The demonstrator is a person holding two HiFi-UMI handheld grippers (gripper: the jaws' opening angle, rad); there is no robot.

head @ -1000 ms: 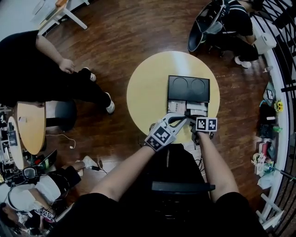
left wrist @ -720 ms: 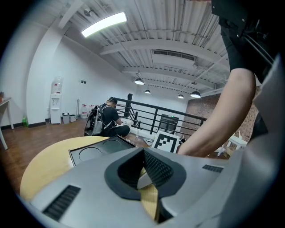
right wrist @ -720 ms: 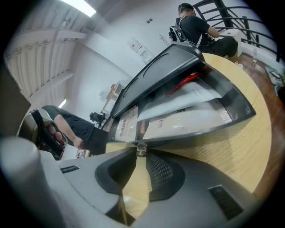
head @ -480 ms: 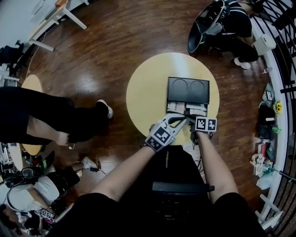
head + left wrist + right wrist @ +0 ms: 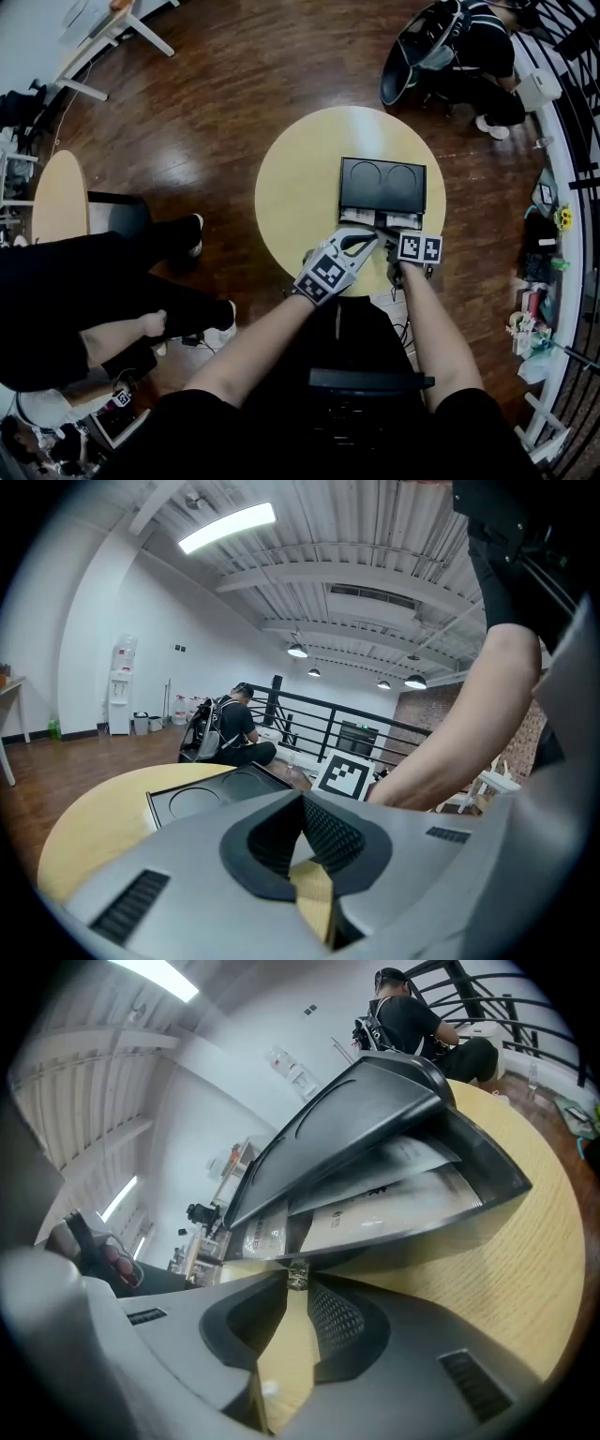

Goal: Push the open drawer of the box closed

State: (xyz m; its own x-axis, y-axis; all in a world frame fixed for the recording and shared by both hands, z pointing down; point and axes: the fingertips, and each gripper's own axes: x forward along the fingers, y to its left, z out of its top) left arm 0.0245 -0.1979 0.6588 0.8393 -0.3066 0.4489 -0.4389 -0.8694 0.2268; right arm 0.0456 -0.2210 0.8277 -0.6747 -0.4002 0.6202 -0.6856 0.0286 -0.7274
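On a round, pale wood-grain table (image 5: 291,187) over dark plank flooring (image 5: 216,94), the flat black box (image 5: 382,183) keeps its paper-filled drawer (image 5: 380,217) slightly open — right gripper (image 5: 300,1288) pinching its small shiny knob (image 5: 298,1274), left gripper (image 5: 302,801) closed, empty.

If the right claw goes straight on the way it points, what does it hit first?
The open drawer, almost at once: the right claw has its tips at the drawer's front, seemingly closed on a small shiny knob there.

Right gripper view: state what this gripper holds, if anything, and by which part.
The right gripper pinches the small metal knob on the front edge of the drawer, between its fingertips.
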